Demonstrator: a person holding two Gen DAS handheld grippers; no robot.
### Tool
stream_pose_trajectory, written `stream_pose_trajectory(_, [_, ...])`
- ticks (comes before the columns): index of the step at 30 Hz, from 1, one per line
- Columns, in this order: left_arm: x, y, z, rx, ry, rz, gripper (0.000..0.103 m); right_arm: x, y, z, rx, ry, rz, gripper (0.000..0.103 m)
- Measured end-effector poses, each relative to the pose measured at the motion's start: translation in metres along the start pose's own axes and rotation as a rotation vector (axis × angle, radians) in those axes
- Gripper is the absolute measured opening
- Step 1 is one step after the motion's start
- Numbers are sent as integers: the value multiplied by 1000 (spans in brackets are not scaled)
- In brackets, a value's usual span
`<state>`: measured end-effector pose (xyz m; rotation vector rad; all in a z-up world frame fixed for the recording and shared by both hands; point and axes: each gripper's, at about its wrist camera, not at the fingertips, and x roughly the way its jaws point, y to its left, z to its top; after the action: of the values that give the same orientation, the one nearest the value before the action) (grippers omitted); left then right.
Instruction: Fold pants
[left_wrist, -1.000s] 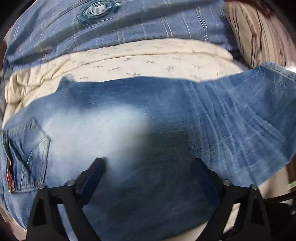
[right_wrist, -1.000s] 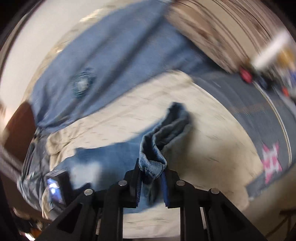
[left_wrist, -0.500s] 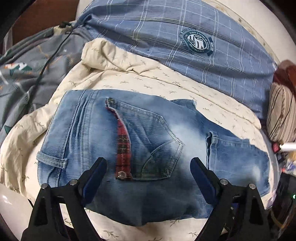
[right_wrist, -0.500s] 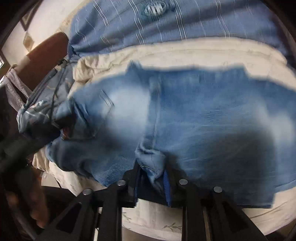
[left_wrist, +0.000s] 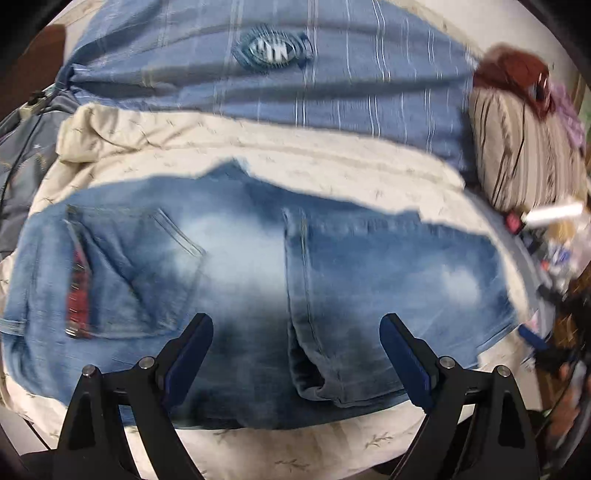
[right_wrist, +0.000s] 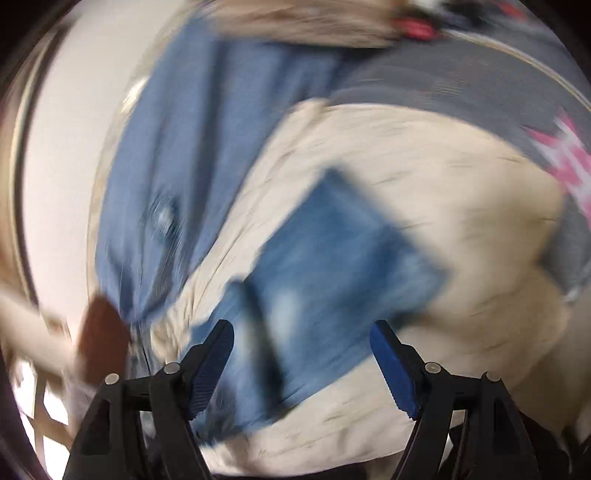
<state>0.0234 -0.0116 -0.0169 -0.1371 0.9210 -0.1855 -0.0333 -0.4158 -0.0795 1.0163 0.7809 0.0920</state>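
Folded jeans (left_wrist: 258, 288) lie flat on the cream bedding (left_wrist: 295, 166), long axis left-right, just ahead of the wide, empty left gripper (left_wrist: 297, 354); right gripper (right_wrist: 301, 363) jaws just opened, nothing gripped, denim beneath.

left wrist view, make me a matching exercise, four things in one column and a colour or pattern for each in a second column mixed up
Things:
1. jeans
2. blanket
3. pillow
4. pocket trim

Colours:
A. cream with small sprigs
B. red plaid
C. faded blue
D. beige with dark stripes

Pairs: 1-C, 2-A, 3-D, 4-B
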Motion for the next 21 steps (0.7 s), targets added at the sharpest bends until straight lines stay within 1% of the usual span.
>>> stream_pose_trajectory(1, [6,-2,-2,5,18,7,92,-1,-13,6,48,-1,-7,78])
stream_pose_trajectory(4, [22,-1,-6,4,58,36,92,4,-24,17,73,-6,-48,76])
stream_pose_trajectory(6, [22,-2,-7,7,54,39,92,12,-24,17,89,14,-82,71])
stream_pose_trajectory(7, [22,-1,-7,8,54,36,92,14,-22,17,83,8,-90,70])
stream_pose_trajectory(8, [21,-1,-7,7,55,32,92,14,-21,19,66,5,-101,67])
stream_pose_trajectory(9, [20,2,-5,5,57,29,92,22,-13,22,47,6,-128,59])
stream_pose_trajectory(10, [19,4,-5,5,59,26,92,29,-10,22,40,9,-156,55])
stream_pose_trajectory(12, [14,7,-5,-4,52,27,92,30,-7,25,9,11,-220,25])
stream_pose_trajectory(13, [12,11,-5,-16,51,21,92,28,-7,27,-11,11,-234,25])
stream_pose_trajectory(14, [11,16,-5,-26,49,11,92,25,-3,27,-38,6,-247,24])
stream_pose_trajectory(15, [8,20,-5,-39,42,7,92,22,8,25,-90,-10,-283,24])
stream_pose_trajectory(17, [4,27,-5,-50,33,12,92,15,39,16,-222,-51,-341,24])
stream_pose_trajectory(18, [3,32,-5,-61,30,7,92,11,54,13,-275,-72,-355,24])
stream_pose_trajectory(19, [-1,37,-5,-73,24,5,92,7,74,5,-347,-96,-366,24])
stream_pose_trajectory(21, [-8,49,-4,-101,9,5,92,5,110,-14,-476,-119,-349,24])
